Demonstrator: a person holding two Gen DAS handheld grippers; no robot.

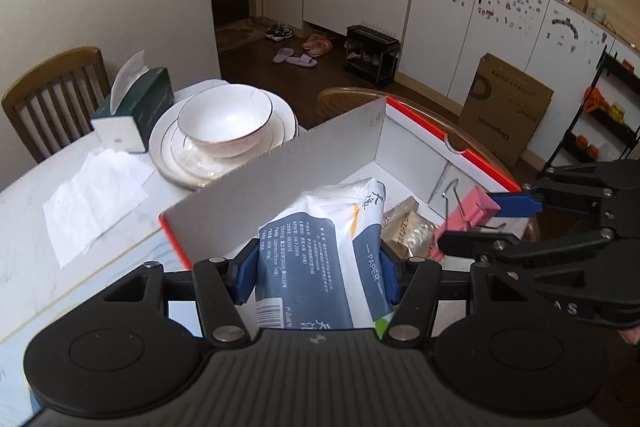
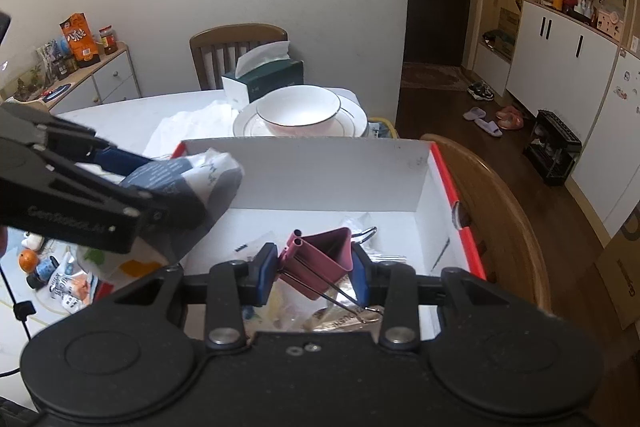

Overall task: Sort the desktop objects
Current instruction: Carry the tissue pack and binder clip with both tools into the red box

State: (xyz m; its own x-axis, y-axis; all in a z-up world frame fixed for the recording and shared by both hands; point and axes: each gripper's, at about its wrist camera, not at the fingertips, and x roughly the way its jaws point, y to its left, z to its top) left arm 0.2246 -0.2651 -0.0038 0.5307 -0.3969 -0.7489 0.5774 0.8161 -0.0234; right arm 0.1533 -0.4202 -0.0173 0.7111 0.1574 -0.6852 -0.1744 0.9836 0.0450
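The left tongs [image 1: 318, 277] are closed partway on a pack of tissues [image 1: 320, 247], the blue pads pressing its two long sides and denting the wrapper a little. The pack hangs over the open box [image 1: 280, 163], a white carton with a red rim that stands at the desk [image 1: 80, 267] edge nearest the wooden chair back on the right. The right tongs [image 2: 314, 269] are likewise closed partway, clamped on a pink binder clip [image 2: 320, 259], and hold it above the box floor close to the near wall.

The tissue pack looks light and soft, with a slick plastic skin; it gives under the pads, so a hold across the middle of its width, as now, should keep it from sagging or sliding out. The clip is small, stiff and springy. Its folded steel body is the sound place to grip; the wire handles would likely swivel and let it twist. From the right wrist view the pads seem to bear on the body's flat faces, though the wire loops cross in front and I cannot be sure.

A few crinkly clear packets [image 1: 408, 227] already lie in the box. Behind it, toward the far desk edge, stand a bowl [image 1: 224, 121] on stacked plates and a green tissue box [image 1: 136, 111].
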